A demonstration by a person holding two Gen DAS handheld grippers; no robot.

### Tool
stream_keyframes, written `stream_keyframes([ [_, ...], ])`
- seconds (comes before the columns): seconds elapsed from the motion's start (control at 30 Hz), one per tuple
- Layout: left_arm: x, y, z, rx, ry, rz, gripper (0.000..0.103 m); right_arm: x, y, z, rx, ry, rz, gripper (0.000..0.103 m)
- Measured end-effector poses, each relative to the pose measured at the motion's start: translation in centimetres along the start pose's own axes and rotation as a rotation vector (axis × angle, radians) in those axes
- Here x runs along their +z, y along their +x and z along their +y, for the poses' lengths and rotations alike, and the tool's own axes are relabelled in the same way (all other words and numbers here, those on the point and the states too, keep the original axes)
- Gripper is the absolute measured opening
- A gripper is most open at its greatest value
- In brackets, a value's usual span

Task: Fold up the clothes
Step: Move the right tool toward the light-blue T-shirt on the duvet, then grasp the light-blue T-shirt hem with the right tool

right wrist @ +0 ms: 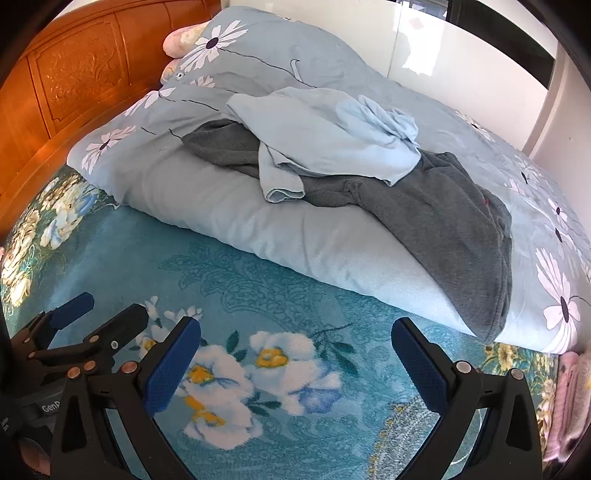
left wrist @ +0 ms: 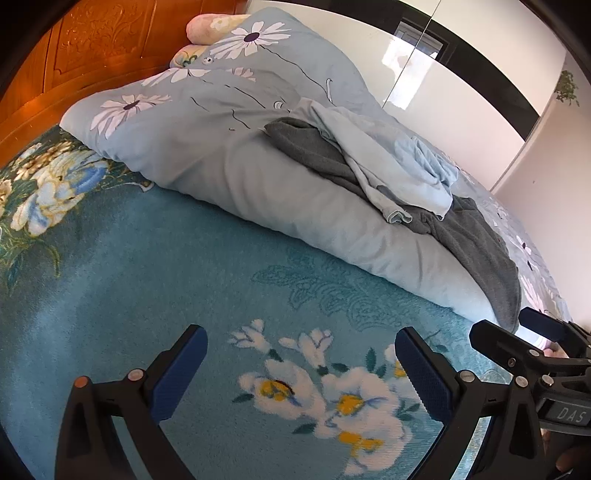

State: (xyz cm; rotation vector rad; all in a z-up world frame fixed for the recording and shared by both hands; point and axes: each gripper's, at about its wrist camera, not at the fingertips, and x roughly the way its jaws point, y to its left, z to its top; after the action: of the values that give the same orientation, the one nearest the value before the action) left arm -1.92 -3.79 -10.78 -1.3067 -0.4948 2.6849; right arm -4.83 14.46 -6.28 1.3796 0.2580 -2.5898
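Observation:
A crumpled light blue garment (left wrist: 384,162) (right wrist: 332,136) lies on top of a dark grey garment (left wrist: 476,240) (right wrist: 443,221). Both rest on a folded pale blue duvet with daisy print (left wrist: 229,147) (right wrist: 229,221) at the far side of the bed. My left gripper (left wrist: 301,354) is open and empty, low over the teal floral blanket (left wrist: 147,266). My right gripper (right wrist: 295,350) is open and empty, also over the blanket (right wrist: 258,288), well short of the clothes. Each gripper shows at the edge of the other's view, the right one (left wrist: 509,328) and the left one (right wrist: 107,310).
A carved wooden headboard (left wrist: 74,59) (right wrist: 66,81) stands at the left. A pink pillow (left wrist: 203,27) (right wrist: 181,37) peeks out behind the duvet. A white wall and glossy wardrobe (left wrist: 461,81) are at the back right. Pink cloth (right wrist: 569,398) lies at the right edge.

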Motion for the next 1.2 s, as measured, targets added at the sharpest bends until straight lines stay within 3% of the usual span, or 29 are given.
stream_keyframes([
  [0.3, 0.0, 1.4, 1.4, -0.016, -0.030, 0.008, 0.103, 0.3, 1.7, 0.6, 0.031, -0.016, 0.010, 0.103],
  [0.5, 1.0, 0.9, 2.9, -0.027, -0.015, -0.050, 0.103, 5.3, 1.7, -1.5, 0.007, -0.047, -0.161, 0.103],
  [0.63, 1.5, 0.8, 3.8, -0.052, -0.026, -0.081, 0.103, 9.7, 6.1, -5.4, 0.108, 0.111, -0.069, 0.103],
  [0.7, 1.6, 0.9, 4.0, -0.073, -0.020, -0.084, 0.103, 12.0, 8.2, -6.3, 0.054, 0.135, -0.034, 0.103],
  [0.97, 1.1, 1.1, 3.5, -0.106, 0.047, -0.095, 0.103, 15.2, 12.7, 0.1, 0.000, -0.094, 0.012, 0.100],
  [1.03, 0.9, 1.2, 3.7, -0.110, 0.042, -0.088, 0.103, 15.4, 14.0, 1.8, -0.042, -0.160, 0.045, 0.082],
  [1.1, 0.8, 1.2, 4.1, -0.110, 0.032, -0.085, 0.103, 15.4, 15.8, 2.1, -0.075, -0.153, 0.121, 0.028],
  [1.17, 0.6, 1.0, 4.6, -0.103, 0.019, -0.084, 0.103, 15.5, 16.0, 1.7, -0.054, -0.097, 0.132, 0.023],
  [1.2, 0.5, 0.8, 4.9, -0.100, 0.012, -0.083, 0.103, 15.6, 15.9, 1.5, -0.059, -0.072, 0.129, 0.015],
])
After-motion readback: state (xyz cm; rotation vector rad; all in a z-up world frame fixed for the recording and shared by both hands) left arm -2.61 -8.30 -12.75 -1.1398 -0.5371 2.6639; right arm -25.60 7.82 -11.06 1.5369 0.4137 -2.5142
